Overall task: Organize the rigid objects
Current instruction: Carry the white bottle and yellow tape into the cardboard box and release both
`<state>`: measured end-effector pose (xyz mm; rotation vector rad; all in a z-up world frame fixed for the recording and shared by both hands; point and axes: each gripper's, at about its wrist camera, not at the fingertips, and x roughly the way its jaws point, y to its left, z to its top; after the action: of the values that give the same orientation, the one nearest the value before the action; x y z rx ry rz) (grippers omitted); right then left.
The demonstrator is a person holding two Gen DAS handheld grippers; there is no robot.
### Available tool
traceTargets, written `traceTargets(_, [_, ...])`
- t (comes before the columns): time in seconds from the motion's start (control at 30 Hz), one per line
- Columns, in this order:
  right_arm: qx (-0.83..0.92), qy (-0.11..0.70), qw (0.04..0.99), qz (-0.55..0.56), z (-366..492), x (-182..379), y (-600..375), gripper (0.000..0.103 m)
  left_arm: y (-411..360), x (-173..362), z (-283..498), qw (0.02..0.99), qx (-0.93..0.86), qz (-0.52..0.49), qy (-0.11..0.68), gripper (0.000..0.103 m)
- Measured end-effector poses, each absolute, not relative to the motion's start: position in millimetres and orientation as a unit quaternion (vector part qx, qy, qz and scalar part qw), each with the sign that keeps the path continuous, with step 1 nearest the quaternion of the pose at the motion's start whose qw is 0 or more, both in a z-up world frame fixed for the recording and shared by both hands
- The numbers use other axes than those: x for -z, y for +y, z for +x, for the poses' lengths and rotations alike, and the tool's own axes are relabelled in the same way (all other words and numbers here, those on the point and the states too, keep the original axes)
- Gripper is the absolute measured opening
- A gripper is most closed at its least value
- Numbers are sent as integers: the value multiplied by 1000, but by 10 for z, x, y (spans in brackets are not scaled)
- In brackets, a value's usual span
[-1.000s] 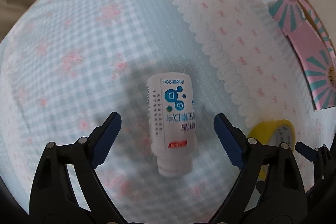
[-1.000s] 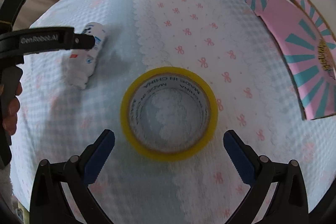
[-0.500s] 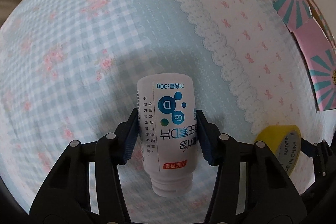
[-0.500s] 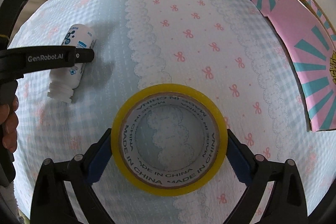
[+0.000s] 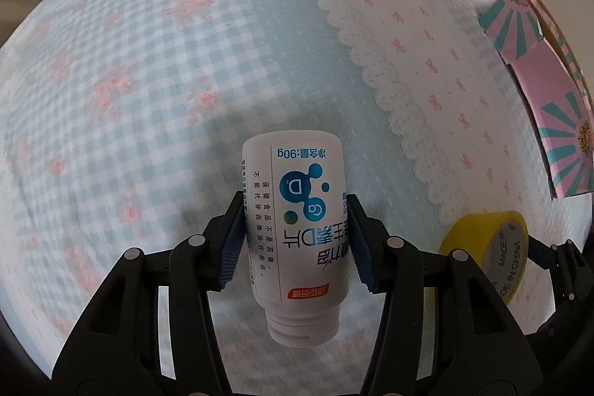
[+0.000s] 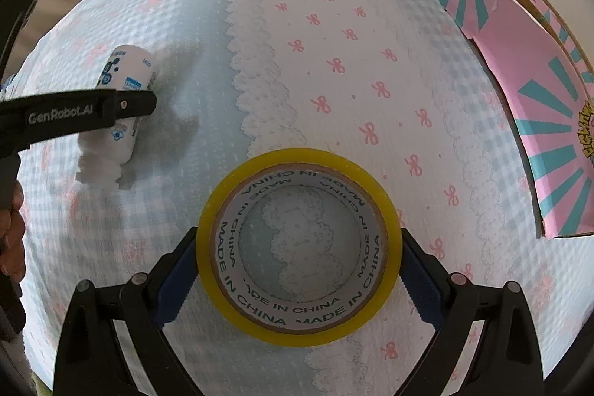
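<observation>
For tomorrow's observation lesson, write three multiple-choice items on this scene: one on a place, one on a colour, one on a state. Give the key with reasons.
1. Where is the pink and teal box relative to the tape roll?
A. far right
B. far left
C. underneath it

2. What colour is the tape roll's outer band?
A. red
B. yellow
C. green

3. How is the white bottle held?
A. lying free
B. capped, upright
C. clamped in the left gripper, capless

Key: A, it sits at the cloth's right edge; B, the band is yellow; C, pads press both sides and bare threads show.

occluded: white bottle (image 6: 122, 106) middle, behind left gripper (image 6: 92, 110) arm | cut off: pink-teal box (image 6: 538, 99), right of bottle, by frame edge | blurred: bottle neck
</observation>
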<state>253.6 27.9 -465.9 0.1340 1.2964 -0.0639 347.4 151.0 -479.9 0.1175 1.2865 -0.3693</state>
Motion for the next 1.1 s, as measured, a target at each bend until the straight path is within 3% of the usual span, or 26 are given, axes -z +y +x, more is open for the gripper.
traceTargets(0.33, [1,572,819,47,2381,4237,438,97,1954,4218,3092,809,157,7,567,47])
traceTargets(0.53, [-19,561,826,50,2218,3705,461,97,1983,3710,2918,818,154,-12,554,47])
traceTargets(1.1, [-36,524,847,81,2036,2156,-476,97,965,2137,2635,841,204,-10,502,47])
